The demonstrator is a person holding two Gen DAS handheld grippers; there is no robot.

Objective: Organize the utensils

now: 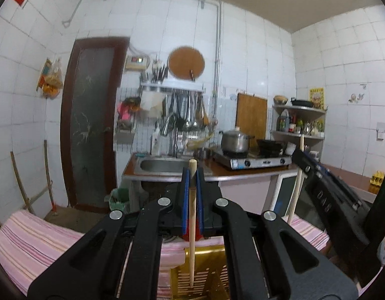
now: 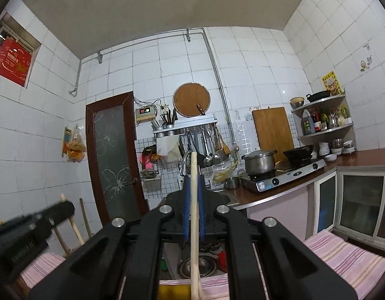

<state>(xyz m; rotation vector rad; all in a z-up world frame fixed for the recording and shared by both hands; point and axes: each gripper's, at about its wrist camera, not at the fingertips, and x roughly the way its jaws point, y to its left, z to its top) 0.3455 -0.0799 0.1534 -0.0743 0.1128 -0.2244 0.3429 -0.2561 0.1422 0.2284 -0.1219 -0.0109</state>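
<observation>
My left gripper [image 1: 192,175] is shut on a pale wooden chopstick [image 1: 191,225] that stands upright, its lower end over a yellow slotted basket [image 1: 200,275]. My right gripper [image 2: 193,182] is shut on another pale chopstick [image 2: 194,212], also upright, above the yellow basket's edge [image 2: 171,291]. The right gripper also shows in the left wrist view [image 1: 302,161] at the right, holding its chopstick [image 1: 296,190]. The left gripper shows blurred in the right wrist view [image 2: 67,206] at the lower left, with its chopstick [image 2: 76,227].
A pink striped cloth [image 1: 29,240] covers the surface under the basket. Beyond are a sink [image 1: 162,165], a gas stove [image 1: 257,161] with a steel pot [image 1: 235,141], a utensil rack [image 1: 172,87], corner shelves [image 2: 325,125] and a brown door [image 1: 89,125].
</observation>
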